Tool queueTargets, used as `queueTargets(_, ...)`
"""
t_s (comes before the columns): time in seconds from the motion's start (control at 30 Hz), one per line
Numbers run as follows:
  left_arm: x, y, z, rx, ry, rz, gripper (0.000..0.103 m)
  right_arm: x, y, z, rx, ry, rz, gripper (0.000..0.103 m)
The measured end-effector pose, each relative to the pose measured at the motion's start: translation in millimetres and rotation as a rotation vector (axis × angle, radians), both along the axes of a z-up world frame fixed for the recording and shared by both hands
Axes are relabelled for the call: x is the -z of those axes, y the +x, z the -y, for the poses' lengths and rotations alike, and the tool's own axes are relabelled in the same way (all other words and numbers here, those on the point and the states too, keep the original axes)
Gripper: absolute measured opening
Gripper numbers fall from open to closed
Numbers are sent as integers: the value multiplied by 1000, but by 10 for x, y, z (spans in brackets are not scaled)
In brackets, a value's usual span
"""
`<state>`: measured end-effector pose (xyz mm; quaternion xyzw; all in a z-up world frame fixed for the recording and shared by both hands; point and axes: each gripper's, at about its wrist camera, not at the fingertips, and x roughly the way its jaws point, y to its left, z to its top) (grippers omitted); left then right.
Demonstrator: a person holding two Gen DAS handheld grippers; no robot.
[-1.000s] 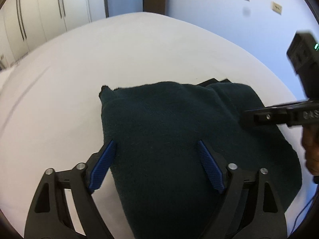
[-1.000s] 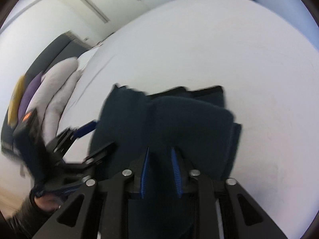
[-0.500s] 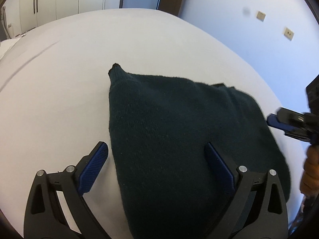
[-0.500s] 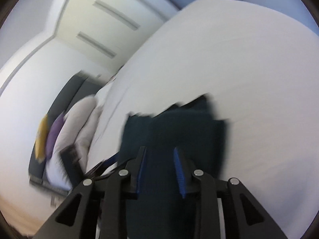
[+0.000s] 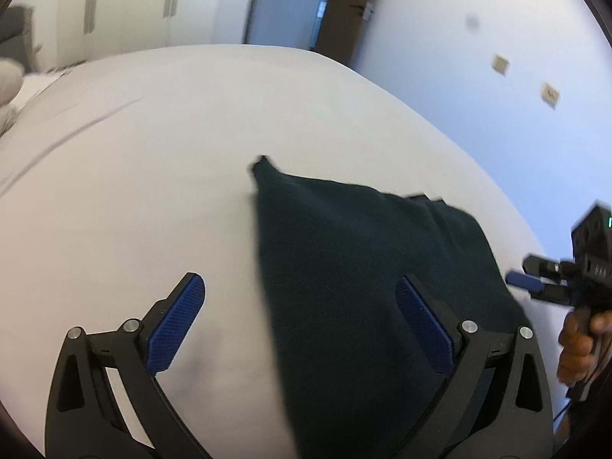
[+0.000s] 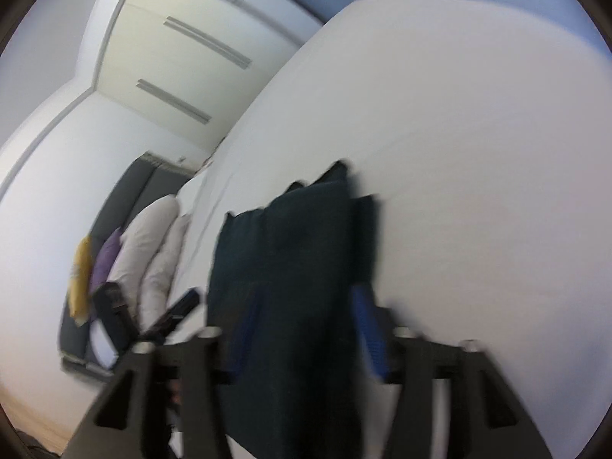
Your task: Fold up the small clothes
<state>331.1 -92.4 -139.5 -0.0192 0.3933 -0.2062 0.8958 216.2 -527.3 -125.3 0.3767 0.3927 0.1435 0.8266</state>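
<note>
**Both grippers spread over a folded dark garment on the bed**

While the left wrist view is sharp, the right wrist view is motion-blurred and shows detail only coarsely. Only the left wrist view shows the door [image 5: 346, 7], the two wall plates [image 5: 550, 94] and the person's right hand [image 5: 583, 338] on the right gripper [image 5: 524, 282] at the bed's right edge. Only the right wrist view shows the pillows [image 6: 153, 252], the yellow cushion [image 6: 79, 279], the purple cushion [image 6: 104, 260] and the dark headboard [image 6: 134, 187] at the far left end of the bed [image 6: 478, 153].

The left gripper [image 5: 300, 327] has its jaws spread wide and grasps nothing. Its left blue pad hangs over bare sheet; its right pad is over the garment [image 5: 363, 287]. Contact cannot be determined. The right gripper's jaws are parted, with the cloth passing between the blurred blue pads; whether either pad touches it cannot be determined.

The garment is dark green-black knit, folded into a roughly rectangular stack. It lies near the right edge of the white bed. One far corner sticks up in a small point, and lower layers show at the far right corner.
</note>
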Motion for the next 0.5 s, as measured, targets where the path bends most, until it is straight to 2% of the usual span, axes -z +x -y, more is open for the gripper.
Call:
queueTargets(0.13, 142, 26, -262, -21, -62, -119, 102, 38, -41, 44, 11, 17, -42, 60)
queueTargets(0.23, 330, 57, -340, 12, -154, -243, 102, 128, 87, -113, -59, 9, -102, 60)
queueTargets(0.3, 467, 89, -280, 41, -185, -316, 102, 223, 181, -214, -103, -6, -157, 60)
queueTargets(0.4, 514, 118, -177, 74, -194, -334, 102, 276, 235, -185, -104, 32, -174, 60)
queueTargets(0.5, 579, 281, -50, 92, -210, -371, 100, 316, 320, -207, -125, 25, -207, 54)
